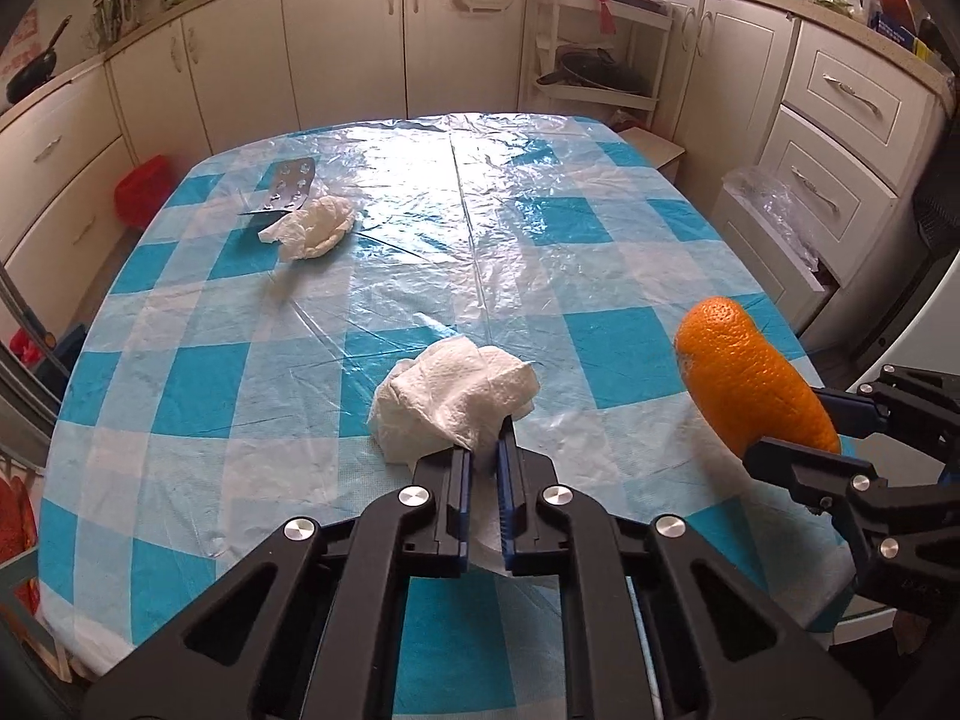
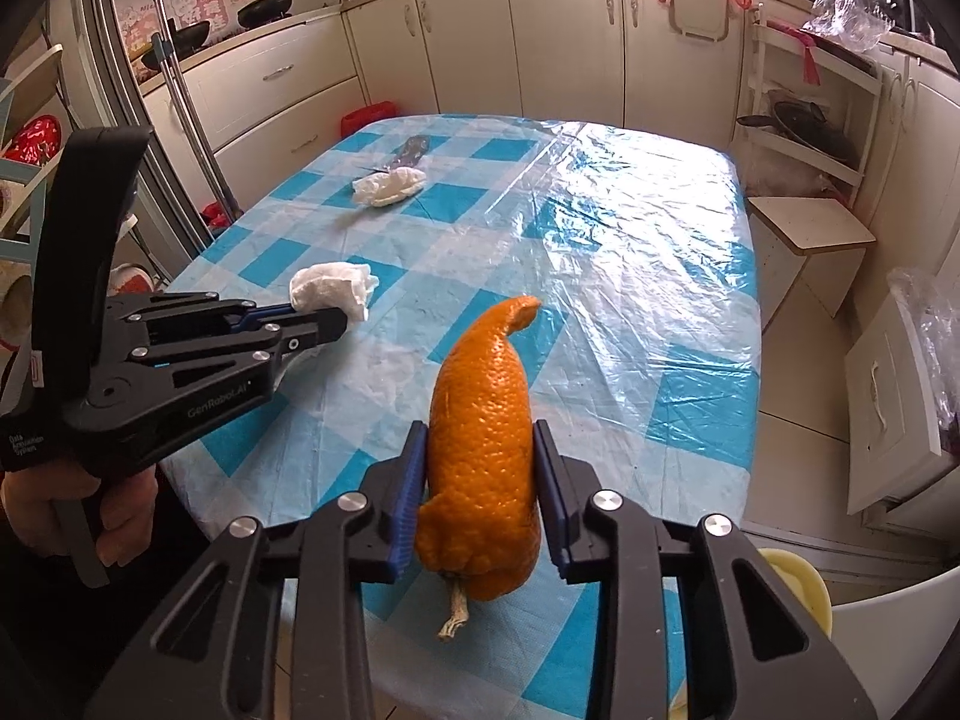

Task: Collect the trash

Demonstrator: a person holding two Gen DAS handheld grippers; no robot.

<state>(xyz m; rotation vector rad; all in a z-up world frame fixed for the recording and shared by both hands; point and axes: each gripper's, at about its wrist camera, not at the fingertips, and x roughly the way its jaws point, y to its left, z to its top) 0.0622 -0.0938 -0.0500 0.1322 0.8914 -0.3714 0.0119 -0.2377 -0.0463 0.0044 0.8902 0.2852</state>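
My left gripper (image 1: 485, 456) is shut on a crumpled white paper towel (image 1: 453, 405), which rests on the blue-and-white checked table (image 1: 612, 360); both show in the right wrist view, gripper (image 2: 336, 321) and towel (image 2: 333, 288). My right gripper (image 2: 480, 450) is shut on a piece of orange peel (image 2: 483, 450) and holds it above the table's near edge; the peel also shows in the left wrist view (image 1: 750, 387). A second crumpled tissue (image 1: 315, 228) lies at the far left beside an empty pill blister pack (image 1: 291, 186).
Kitchen cabinets ring the table. A white drawer unit with a clear plastic bag (image 1: 774, 210) stands to the right. A low stool (image 2: 810, 228) and a shelf rack with pans (image 1: 600, 72) sit beyond the table. A yellow bin rim (image 2: 798, 588) shows at lower right.
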